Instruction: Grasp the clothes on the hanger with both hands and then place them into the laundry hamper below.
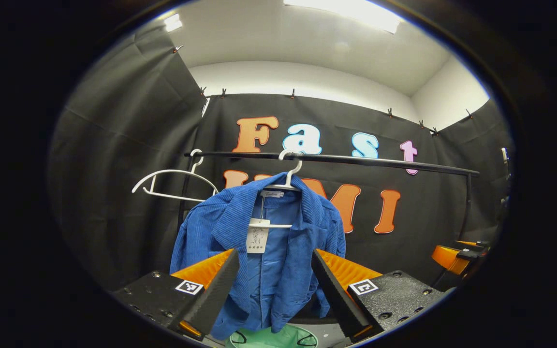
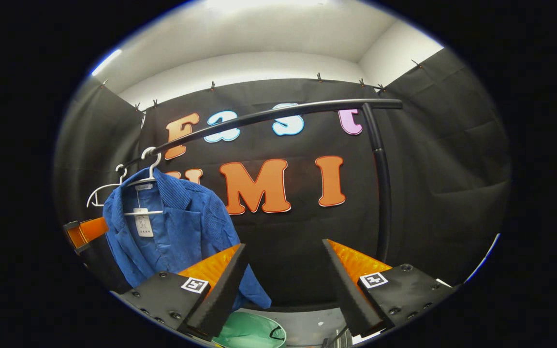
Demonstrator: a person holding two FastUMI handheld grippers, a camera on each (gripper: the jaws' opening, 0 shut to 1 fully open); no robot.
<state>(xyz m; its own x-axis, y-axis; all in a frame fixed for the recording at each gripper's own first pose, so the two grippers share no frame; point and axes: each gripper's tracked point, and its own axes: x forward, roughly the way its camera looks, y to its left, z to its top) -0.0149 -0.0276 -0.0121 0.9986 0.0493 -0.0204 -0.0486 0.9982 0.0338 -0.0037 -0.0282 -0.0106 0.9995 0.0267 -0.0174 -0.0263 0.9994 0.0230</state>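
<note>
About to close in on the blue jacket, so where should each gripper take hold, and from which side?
Likely best at the shoulders. The blue jacket hangs open-fronted on a white hanger, facing the open left gripper; come in frontally, one gripper per shoulder, where the fabric drapes over the hanger's arms. The right gripper, also open, points past the jacket's edge and should swing toward it first.

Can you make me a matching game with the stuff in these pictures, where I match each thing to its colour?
Things:
1. jacket
2. laundry hamper
3. empty hanger
4. clothes rail

Colours:
A. white
B. black
C. blue
D. green

Right pairs: 1-C, 2-D, 3-A, 4-B.

The jacket hangs on its own white hanger from the rail, with the hamper below it and the empty hanger beside it.
</note>
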